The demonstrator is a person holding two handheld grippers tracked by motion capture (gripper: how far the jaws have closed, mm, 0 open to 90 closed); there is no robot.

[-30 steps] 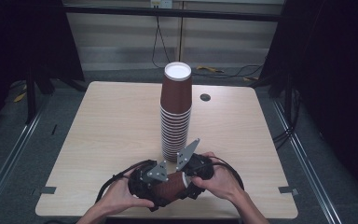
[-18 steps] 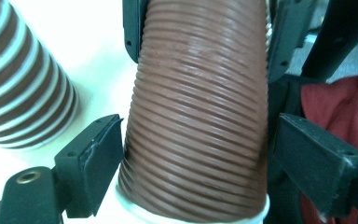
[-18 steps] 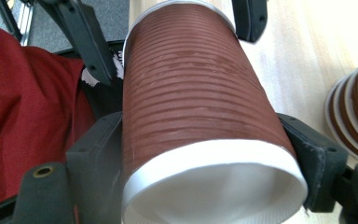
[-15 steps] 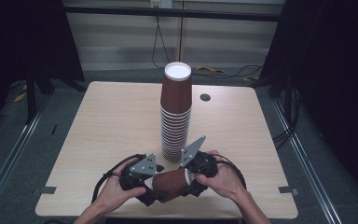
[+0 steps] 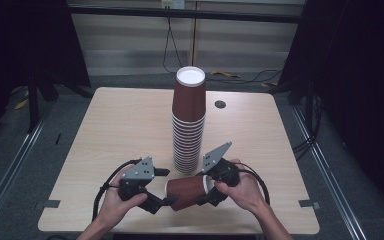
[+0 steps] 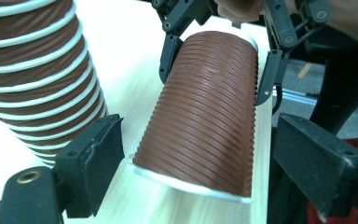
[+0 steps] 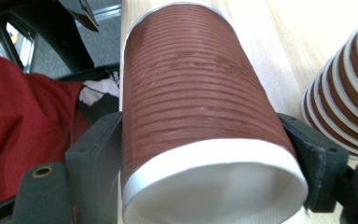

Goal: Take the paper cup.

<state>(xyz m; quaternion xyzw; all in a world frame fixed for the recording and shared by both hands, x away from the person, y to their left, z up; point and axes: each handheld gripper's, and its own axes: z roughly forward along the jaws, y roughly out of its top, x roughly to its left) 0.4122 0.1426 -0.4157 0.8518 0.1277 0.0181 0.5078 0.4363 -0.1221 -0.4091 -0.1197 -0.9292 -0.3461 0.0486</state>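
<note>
A tall stack of brown ribbed paper cups stands upside down at the table's middle, also in the gripper views. In front of it one brown cup lies level above the table. My right gripper is shut on it near its white rim. My left gripper has just been closing. It stands open around the cup's base end, with a narrow gap at each pad.
The wooden table has a small dark round spot at the back right. Black cables loop from both grippers near the front edge. Dark frame posts stand at both sides. A red garment lies behind the cup.
My left gripper has slid left along the lying cup, from over its body to its base end. The right gripper and the cup have stayed put.
</note>
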